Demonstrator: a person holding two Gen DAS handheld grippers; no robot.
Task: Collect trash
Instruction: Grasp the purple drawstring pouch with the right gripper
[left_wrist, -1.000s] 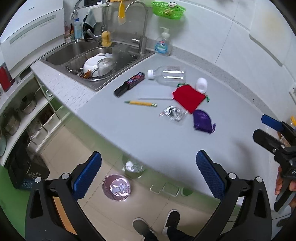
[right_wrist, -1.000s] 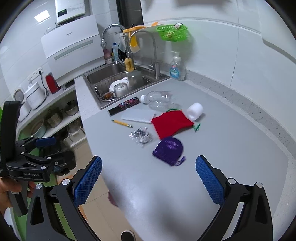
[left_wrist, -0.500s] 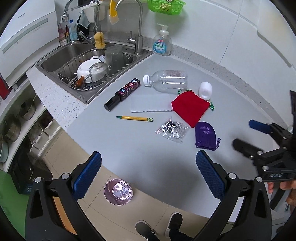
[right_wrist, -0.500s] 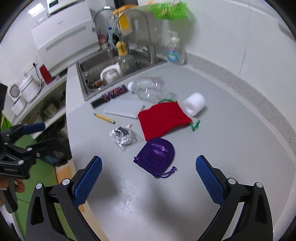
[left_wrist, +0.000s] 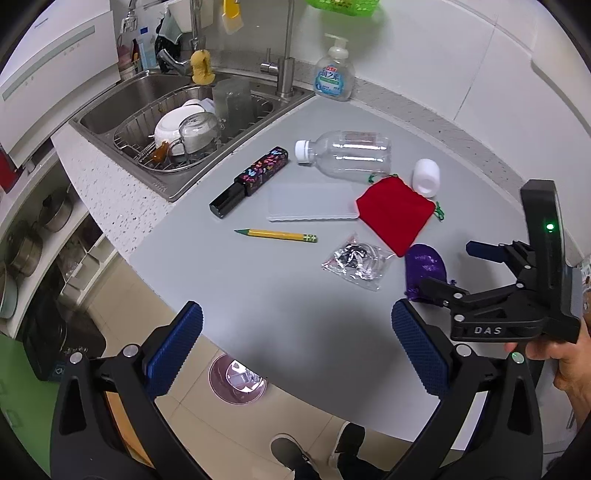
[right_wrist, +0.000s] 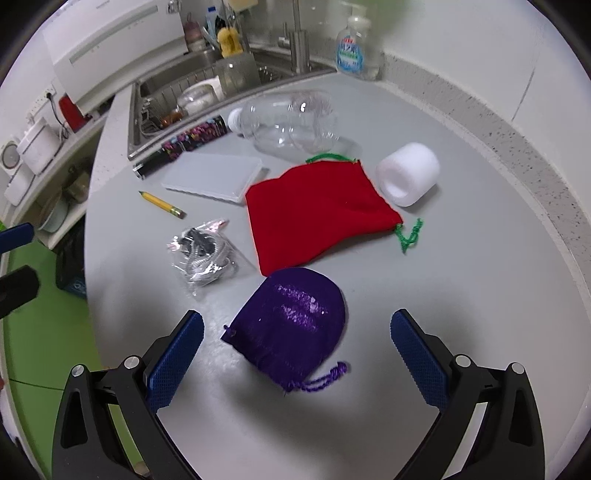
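Observation:
On the grey counter (left_wrist: 258, 280) lie an empty clear plastic bottle (left_wrist: 347, 153) (right_wrist: 291, 123), a crinkled clear wrapper (left_wrist: 356, 260) (right_wrist: 205, 254), a white foam cup (left_wrist: 426, 177) (right_wrist: 408, 177) on its side, a red pouch (left_wrist: 395, 214) (right_wrist: 317, 212) and a purple pouch (left_wrist: 424, 266) (right_wrist: 291, 334). My right gripper (right_wrist: 295, 354) is open and empty, low over the purple pouch, which lies between its fingers. My left gripper (left_wrist: 295, 350) is open and empty above the counter's front edge. The right gripper (left_wrist: 458, 266) also shows in the left wrist view.
A yellow pencil (left_wrist: 277, 234), a white flat case (left_wrist: 312, 201) and a black patterned tube (left_wrist: 251, 181) lie left of the pouches. A sink (left_wrist: 110, 107) with dishes is at the back left, a soap dispenser (left_wrist: 334, 79) by the wall. A round bin (left_wrist: 236, 380) stands on the floor below.
My right gripper has moved forward and down over the purple pouch. My left gripper has moved closer to the counter. Both stay open.

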